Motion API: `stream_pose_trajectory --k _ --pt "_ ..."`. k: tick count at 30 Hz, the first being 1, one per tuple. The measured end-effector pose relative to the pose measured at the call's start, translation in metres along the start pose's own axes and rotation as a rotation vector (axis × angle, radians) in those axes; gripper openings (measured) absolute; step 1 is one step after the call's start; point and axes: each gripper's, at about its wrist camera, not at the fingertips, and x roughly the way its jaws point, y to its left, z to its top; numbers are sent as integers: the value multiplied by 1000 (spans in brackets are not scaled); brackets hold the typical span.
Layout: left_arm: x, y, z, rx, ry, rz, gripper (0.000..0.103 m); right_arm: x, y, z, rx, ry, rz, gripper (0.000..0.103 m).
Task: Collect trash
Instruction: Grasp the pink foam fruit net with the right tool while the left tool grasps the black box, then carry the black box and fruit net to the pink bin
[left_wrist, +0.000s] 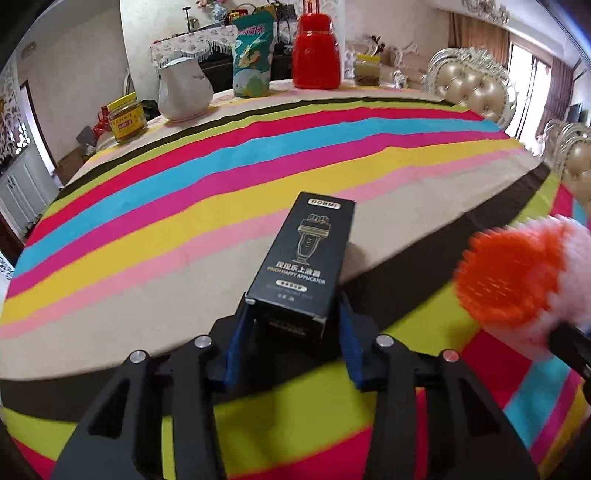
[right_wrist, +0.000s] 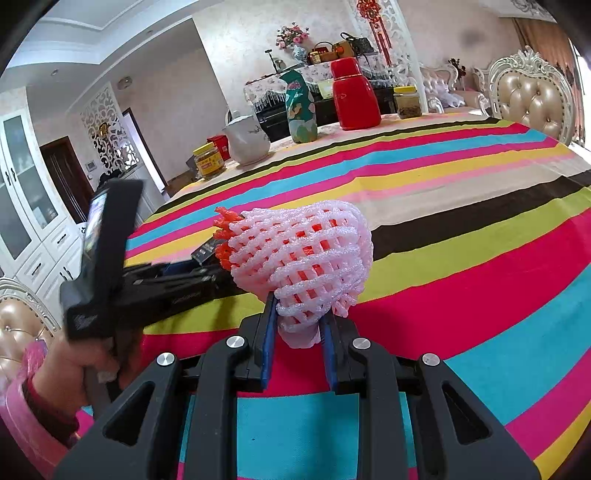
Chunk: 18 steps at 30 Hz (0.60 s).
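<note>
At lower centre, left gripper (left_wrist: 293, 325) clamped on a black applicator box (left_wrist: 301, 258) over the striped tablecloth (left_wrist: 147, 229), right gripper (right_wrist: 297, 332) pinching a pink foam fruit net (right_wrist: 306, 258) with an orange net inside, yellow-lidded jar (left_wrist: 125, 118) of yellowish contents at upper left.

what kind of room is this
Most likely a home dining room: a large table under a striped tablecloth, ornate tufted chairs around it, and a red thermos and a white jug on the far side.

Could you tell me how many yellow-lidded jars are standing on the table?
2: one jar at the far left beside the white jug, another jar right of the red flask.
</note>
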Motion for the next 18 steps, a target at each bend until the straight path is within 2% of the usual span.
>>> stream_pose_trajectory --k 15,18 --pt "-84 -8 -71 -152 -90 56 41 -5 12 -3 -79 -26 -13 22" --pt "-95 -9 -85 -167 -56 44 41 -7 12 -4 -83 -27 -13 22"
